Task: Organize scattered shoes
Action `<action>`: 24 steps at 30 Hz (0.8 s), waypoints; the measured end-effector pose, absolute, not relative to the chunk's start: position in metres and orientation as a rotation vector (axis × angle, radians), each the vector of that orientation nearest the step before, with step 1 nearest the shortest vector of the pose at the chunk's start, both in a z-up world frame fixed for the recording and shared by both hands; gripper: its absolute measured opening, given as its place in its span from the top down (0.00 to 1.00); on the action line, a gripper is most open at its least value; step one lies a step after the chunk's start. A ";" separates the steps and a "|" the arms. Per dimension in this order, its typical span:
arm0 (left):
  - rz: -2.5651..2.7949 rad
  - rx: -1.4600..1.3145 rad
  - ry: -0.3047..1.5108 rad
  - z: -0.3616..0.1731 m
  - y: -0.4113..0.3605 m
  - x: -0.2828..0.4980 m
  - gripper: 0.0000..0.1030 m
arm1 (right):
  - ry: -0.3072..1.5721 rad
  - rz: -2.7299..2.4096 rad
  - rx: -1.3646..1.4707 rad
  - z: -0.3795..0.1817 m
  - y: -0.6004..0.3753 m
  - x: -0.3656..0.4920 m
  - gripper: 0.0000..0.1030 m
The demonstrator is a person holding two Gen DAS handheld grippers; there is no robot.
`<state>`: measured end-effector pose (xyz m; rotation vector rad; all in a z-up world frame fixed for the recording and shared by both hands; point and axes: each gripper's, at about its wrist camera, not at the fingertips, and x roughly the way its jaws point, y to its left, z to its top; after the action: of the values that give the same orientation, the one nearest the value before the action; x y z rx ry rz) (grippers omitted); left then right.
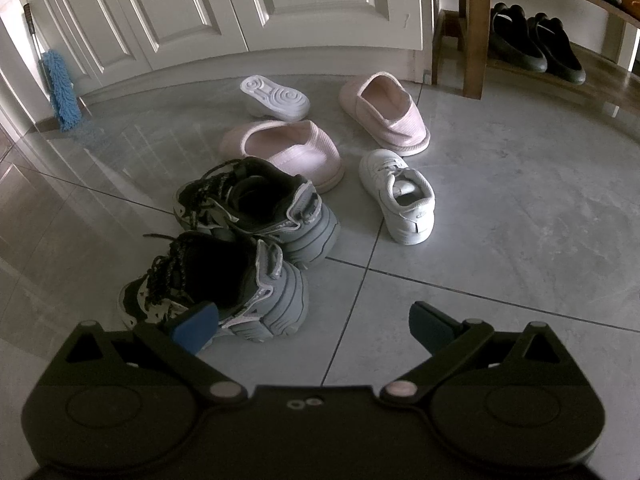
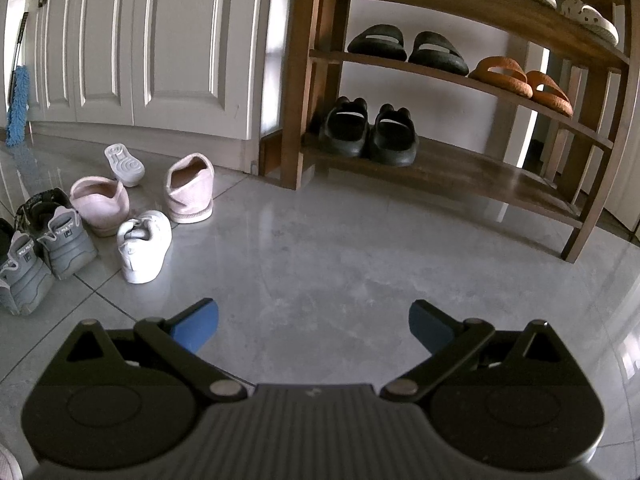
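Several shoes lie scattered on the grey tile floor. Two grey-and-black sneakers (image 1: pixel 224 280) (image 1: pixel 260 208) sit closest to my left gripper (image 1: pixel 314 328), which is open and empty just behind the nearer one. Beyond them lie two pink slippers (image 1: pixel 288 152) (image 1: pixel 384 112), an upright white sneaker (image 1: pixel 400 196) and its mate flipped sole-up (image 1: pixel 276 98). My right gripper (image 2: pixel 314 326) is open over bare floor, with the same shoes to its left: the white sneaker (image 2: pixel 144 244), a pink slipper (image 2: pixel 190 188) and a grey sneaker (image 2: pixel 66 236).
A wooden shoe rack (image 2: pixel 440 168) stands at the right against the wall, holding black slides (image 2: pixel 368 132), orange sandals (image 2: pixel 524 80) and pale clogs (image 2: pixel 588 16). White panelled cabinet doors (image 2: pixel 160 48) run behind the shoes. A blue mop head (image 1: pixel 62 90) leans at the far left.
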<state>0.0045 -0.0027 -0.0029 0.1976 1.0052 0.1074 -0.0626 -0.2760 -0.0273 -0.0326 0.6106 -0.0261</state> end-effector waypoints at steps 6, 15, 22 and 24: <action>0.109 0.194 1.007 -0.004 0.000 0.005 0.00 | 0.609 -0.027 -0.036 -0.028 -0.276 -0.062 0.00; 0.109 0.192 1.010 -0.004 -0.001 0.005 0.00 | 0.617 -0.029 -0.037 -0.028 -0.275 -0.060 0.00; 0.112 0.191 1.012 -0.005 0.002 0.007 0.00 | 0.624 -0.028 -0.037 -0.028 -0.273 -0.057 0.00; 0.121 0.189 1.011 -0.005 0.004 0.008 0.00 | 0.625 -0.026 -0.038 -0.029 -0.273 -0.057 0.00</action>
<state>0.0077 0.0043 -0.0048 0.1892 1.0115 0.1213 -0.0571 -0.2727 -0.0286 -0.0383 0.6250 -0.0260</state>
